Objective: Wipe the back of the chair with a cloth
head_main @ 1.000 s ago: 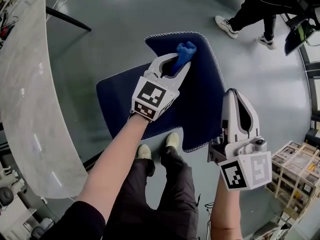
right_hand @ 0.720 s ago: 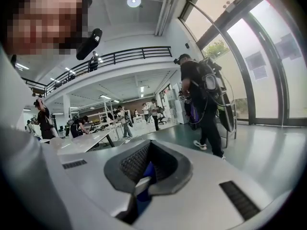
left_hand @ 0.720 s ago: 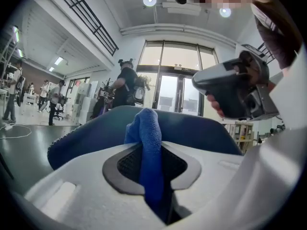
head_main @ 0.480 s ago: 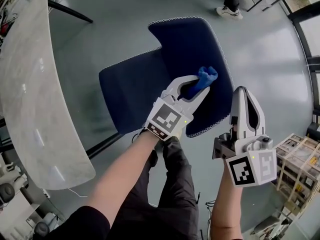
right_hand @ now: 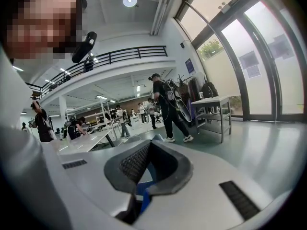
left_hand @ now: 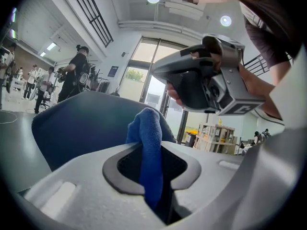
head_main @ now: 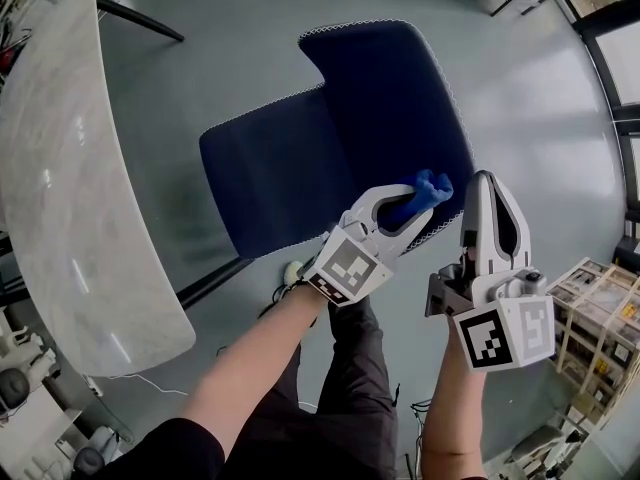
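Observation:
Below me stands a dark blue chair with white stitching, its back to the right of its seat. My left gripper is shut on a bright blue cloth, held against the near right edge of the chair back. In the left gripper view the cloth sticks up between the jaws in front of the chair back. My right gripper hovers just right of the cloth, off the chair, jaws shut with nothing gripped. It also shows in the left gripper view.
A curved white table runs along the left, with a black leg at the top. Wooden crates stand at the right edge. My own legs and shoe are under the chair's near edge. People and a table fill the hall behind.
My left gripper has dragged the cloth from the upper part of the chair back down to its near right edge. The right gripper barely moved. A bystander's legs left the view.

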`<state>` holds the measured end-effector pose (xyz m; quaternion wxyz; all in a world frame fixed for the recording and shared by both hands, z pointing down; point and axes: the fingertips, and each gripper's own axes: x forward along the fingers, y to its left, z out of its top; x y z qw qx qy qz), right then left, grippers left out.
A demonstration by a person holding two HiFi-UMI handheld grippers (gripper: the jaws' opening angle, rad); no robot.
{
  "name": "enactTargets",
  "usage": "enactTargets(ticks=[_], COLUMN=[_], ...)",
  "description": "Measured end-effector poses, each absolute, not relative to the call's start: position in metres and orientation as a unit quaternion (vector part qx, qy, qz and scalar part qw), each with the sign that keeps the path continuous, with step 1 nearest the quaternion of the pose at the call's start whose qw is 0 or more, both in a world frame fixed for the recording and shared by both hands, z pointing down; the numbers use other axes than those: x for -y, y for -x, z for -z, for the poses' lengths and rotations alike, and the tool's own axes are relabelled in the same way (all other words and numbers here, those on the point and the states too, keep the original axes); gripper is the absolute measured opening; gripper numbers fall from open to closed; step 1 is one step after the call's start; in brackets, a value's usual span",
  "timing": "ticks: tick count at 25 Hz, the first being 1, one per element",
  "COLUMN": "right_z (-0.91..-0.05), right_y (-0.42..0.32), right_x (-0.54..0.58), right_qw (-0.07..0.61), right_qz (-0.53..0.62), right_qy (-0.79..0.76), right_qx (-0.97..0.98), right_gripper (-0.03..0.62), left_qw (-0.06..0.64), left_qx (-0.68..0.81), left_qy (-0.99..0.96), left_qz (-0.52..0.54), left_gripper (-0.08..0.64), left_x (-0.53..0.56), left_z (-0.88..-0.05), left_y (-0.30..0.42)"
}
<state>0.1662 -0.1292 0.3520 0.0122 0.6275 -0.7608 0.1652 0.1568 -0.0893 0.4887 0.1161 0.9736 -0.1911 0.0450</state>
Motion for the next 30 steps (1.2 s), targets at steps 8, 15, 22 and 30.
enactTargets(ticks=[8, 15, 22, 30], right_z=[-0.349, -0.360, -0.400, -0.389], right_y=[-0.147, -0.118, -0.113, -0.135], right_x=[0.121, 0.128, 0.144, 0.167], right_qw=[0.011, 0.008, 0.021, 0.012], right_qz=[-0.169, -0.175, -0.182, -0.171], right_qy=[-0.628, -0.599, -0.585, -0.604], right_qx=[0.760, 0.781, 0.790, 0.779], right_gripper=[0.012, 0.012, 0.012, 0.012], left_qw=[0.154, 0.113, 0.060, 0.025], left_qx=[0.184, 0.285, 0.359, 0.366], left_qy=[-0.970, -0.951, -0.929, -0.928], left_qz=[-0.034, -0.048, -0.065, -0.066], left_gripper=[0.078, 0.078, 0.078, 0.078], left_x=[0.067, 0.181, 0.283, 0.316], left_z=[-0.493, -0.506, -0.523, -0.534], left_y=[-0.147, -0.083, -0.061, -0.059])
